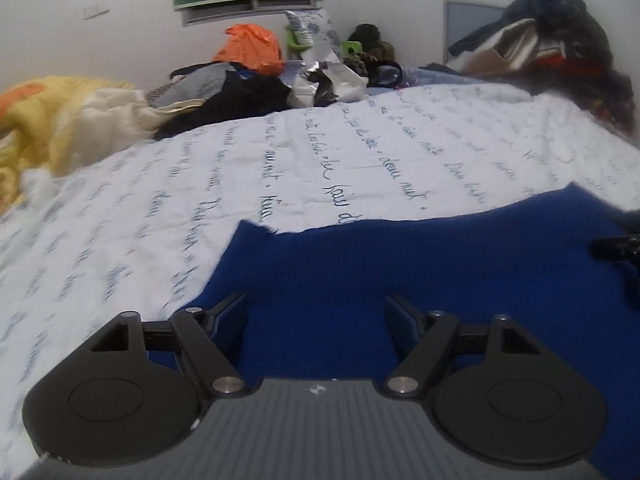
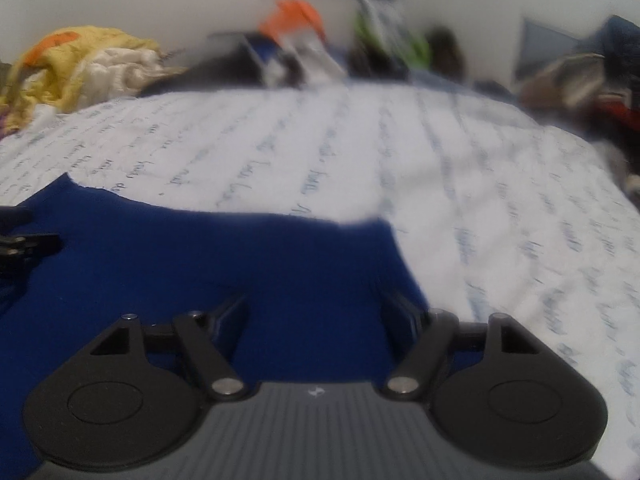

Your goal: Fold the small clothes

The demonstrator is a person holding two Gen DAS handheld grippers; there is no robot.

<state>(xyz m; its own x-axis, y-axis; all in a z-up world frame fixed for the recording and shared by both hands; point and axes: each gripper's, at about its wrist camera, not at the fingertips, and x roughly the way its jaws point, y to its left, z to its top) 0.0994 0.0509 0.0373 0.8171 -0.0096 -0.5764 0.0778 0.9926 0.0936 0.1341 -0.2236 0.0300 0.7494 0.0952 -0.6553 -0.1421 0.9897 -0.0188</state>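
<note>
A dark blue garment (image 1: 400, 264) lies flat on the white bedsheet with blue handwriting print (image 1: 280, 152). My left gripper (image 1: 316, 314) is open, low over the garment's left part, with nothing between its fingers. My right gripper (image 2: 316, 314) is open over the garment's (image 2: 224, 256) right part, near its right edge, also empty. The right gripper's tip shows at the right edge of the left wrist view (image 1: 616, 248), and the left gripper's tip at the left edge of the right wrist view (image 2: 24, 240). The right wrist view is blurred.
A yellow and cream quilt (image 1: 60, 120) is bunched at the far left. A heap of dark clothes, an orange bag (image 1: 250, 48) and packets lies along the far edge by the wall. A dark clothes pile (image 1: 560, 52) sits far right.
</note>
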